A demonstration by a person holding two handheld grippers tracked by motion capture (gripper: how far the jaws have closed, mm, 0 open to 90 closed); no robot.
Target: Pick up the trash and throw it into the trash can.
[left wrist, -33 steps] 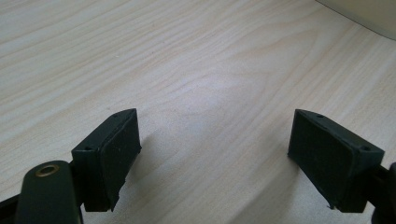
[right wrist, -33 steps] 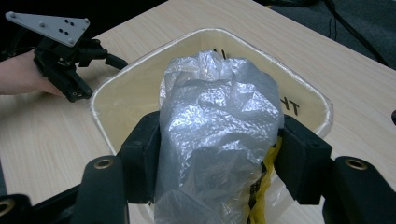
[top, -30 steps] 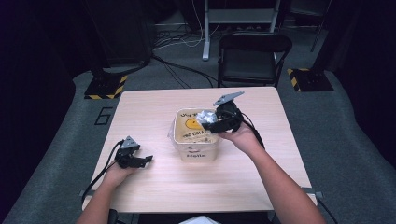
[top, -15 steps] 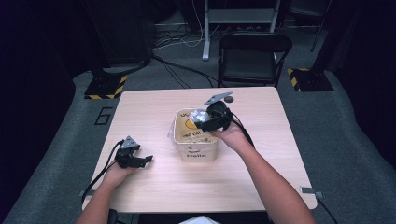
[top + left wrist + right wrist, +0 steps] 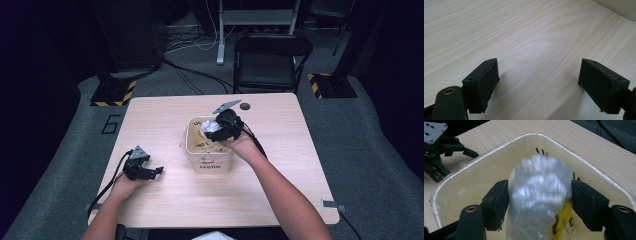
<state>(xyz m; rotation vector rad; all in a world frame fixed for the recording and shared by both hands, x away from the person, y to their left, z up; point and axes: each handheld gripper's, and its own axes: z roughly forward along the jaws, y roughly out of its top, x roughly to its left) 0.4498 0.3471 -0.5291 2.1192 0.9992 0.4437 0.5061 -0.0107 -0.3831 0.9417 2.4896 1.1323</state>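
Two tongs are at work over a pale wooden surface (image 5: 165, 210). The right tongs (image 5: 218, 131) hang over the open top of a cream tub (image 5: 207, 161) that stands near the middle of the surface, a little toward the far edge. Between their pads sits a crumpled clear wrapper (image 5: 539, 195) with a yellow patch at its lower right side. Its picture is blurred. The jaws have just been opening, and in the right gripper view the wrapper lies in the gap between them above the tub's inside. The left pad (image 5: 496, 203) meets its edge and the right pad is just beside it, but whether they press on it I cannot tell. From above, the wrapper (image 5: 211, 127) shows as a whitish lump at the tub's far right rim, in front of the tongs. The tub bears dark lettering on its near wall and on its inner wall.

The left tongs (image 5: 150, 172) rest low on the surface near its left edge, well apart from the tub, with a cable trailing off toward the near left corner. Their jaws are spread wide with bare wood between them, as the left gripper view (image 5: 541, 82) shows. A corner of the tub (image 5: 621, 7) shows at the upper right of that view.
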